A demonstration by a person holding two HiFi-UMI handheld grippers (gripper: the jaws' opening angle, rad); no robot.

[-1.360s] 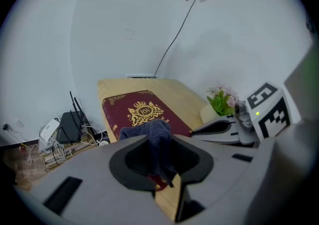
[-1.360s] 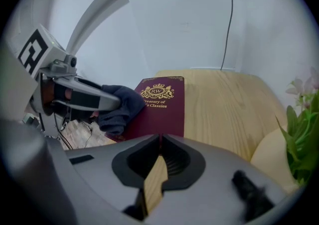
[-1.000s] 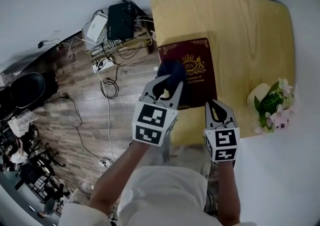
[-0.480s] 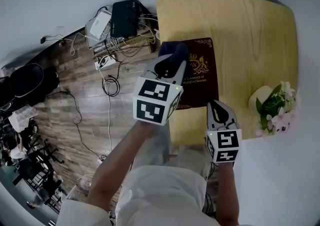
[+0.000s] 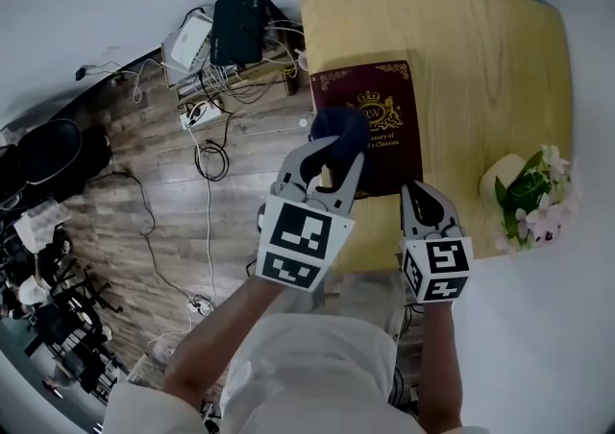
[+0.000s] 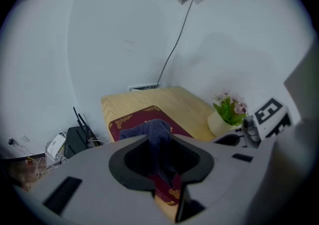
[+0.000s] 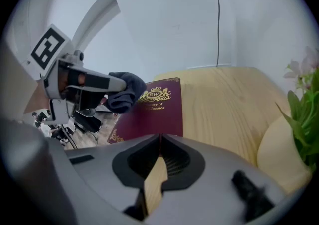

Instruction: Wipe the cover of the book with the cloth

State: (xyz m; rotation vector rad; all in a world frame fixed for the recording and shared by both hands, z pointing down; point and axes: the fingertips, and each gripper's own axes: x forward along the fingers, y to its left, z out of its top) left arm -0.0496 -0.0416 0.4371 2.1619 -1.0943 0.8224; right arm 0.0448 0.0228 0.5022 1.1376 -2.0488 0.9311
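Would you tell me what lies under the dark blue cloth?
The maroon book lies under the cloth, flat on the wooden table. The patch of cover directly beneath the cloth is hidden.

The book [image 5: 392, 101] lies on the table [image 5: 480, 58] (cloth [image 5: 341, 130] over its left half), flowerpot [image 5: 502, 180] to its right.

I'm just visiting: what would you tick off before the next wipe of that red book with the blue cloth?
1. Cloth held by left tool: ok, jaws shut on it.
2. Cloth pressing on the book cover: cannot tell.
3. Book closed and flat on the table: ok.
4. Right tool empty: ok, jaws shut on nothing.
5. Flower pot away from the book: ok, standing apart at its right.
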